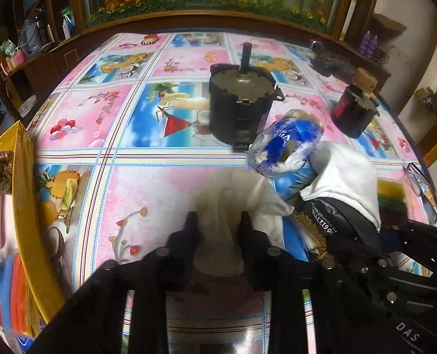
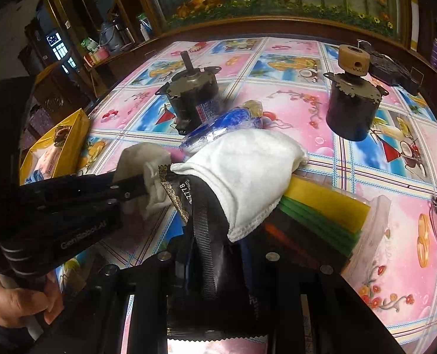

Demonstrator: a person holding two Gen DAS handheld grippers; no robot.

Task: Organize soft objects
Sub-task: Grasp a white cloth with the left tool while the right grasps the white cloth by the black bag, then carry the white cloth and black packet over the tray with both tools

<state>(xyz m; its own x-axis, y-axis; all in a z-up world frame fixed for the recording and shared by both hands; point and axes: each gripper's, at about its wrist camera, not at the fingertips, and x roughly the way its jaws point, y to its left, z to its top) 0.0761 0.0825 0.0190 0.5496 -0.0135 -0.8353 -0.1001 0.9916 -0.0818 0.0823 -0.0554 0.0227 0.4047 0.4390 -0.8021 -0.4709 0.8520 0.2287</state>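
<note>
At lower centre, a white cloth (image 1: 218, 221) on the tabletop (image 1: 147, 183) is clamped by the left hand-held gripper (image 1: 217, 221), lettered "GenRobot.AI". A black pouch (image 2: 209, 236) is pinched by the right hand-held gripper (image 2: 215, 262).

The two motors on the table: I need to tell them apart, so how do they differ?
The near motor has a bare dark shaft and a label on its side; the far motor carries a tan wheel on its shaft. The near motor stands beside the blue wrapped pack; the far motor stands apart. Both are dark, round, upright.
</note>
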